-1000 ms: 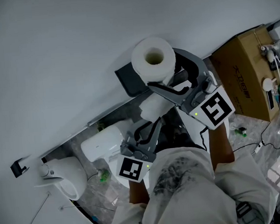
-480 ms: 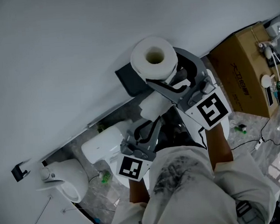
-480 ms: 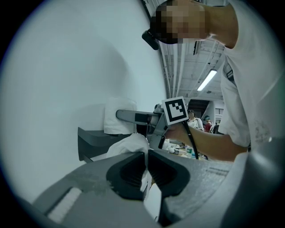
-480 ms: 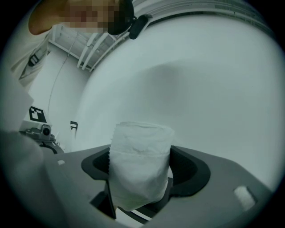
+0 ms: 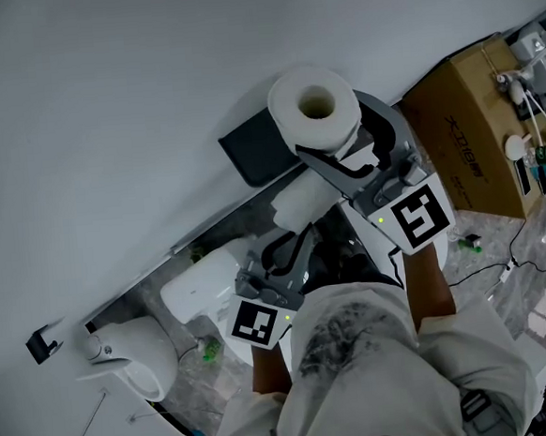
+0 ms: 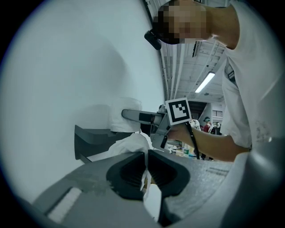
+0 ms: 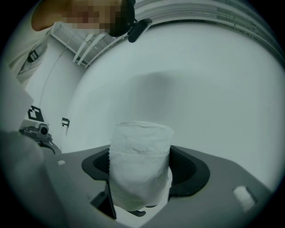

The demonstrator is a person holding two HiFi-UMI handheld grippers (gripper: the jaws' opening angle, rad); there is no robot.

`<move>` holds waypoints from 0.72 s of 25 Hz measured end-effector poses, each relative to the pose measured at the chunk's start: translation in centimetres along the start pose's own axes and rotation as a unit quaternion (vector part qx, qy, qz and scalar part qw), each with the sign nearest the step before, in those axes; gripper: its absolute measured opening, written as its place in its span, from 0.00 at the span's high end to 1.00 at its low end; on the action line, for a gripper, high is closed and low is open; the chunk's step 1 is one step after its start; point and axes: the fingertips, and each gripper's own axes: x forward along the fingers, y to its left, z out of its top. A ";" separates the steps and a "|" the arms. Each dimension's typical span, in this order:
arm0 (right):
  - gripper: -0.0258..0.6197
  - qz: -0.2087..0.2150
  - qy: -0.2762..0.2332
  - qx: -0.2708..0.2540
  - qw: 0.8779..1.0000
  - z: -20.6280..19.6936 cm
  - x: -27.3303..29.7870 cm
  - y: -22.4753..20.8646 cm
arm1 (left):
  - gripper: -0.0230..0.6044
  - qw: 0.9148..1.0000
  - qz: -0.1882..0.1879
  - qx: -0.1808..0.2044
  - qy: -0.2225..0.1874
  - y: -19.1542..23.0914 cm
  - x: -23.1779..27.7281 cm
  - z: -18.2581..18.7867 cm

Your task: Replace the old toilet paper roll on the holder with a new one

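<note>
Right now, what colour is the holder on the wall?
The holder is dark grey; head view shows it best.

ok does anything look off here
The left gripper is shut on a squashed, crumpled wad of white paper beside the dark wall holder, not a neat roll. Nothing else stands out.
</note>
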 end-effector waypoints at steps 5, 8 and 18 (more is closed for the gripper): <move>0.40 -0.022 -0.001 -0.005 1.000 0.4 -1.1 -0.6 | 0.93 1.000 -0.012 0.002 -0.003 -0.2 0.2 0.1; 0.40 -0.034 -0.002 -0.009 0.999 0.8 -1.7 -0.8 | 0.93 1.000 -0.017 0.000 -0.005 -0.3 0.1 0.2; 0.40 -0.069 0.002 -0.020 0.997 0.8 -5.4 -2.4 | 0.93 0.999 -0.033 -0.003 -0.003 -1.8 1.5 0.0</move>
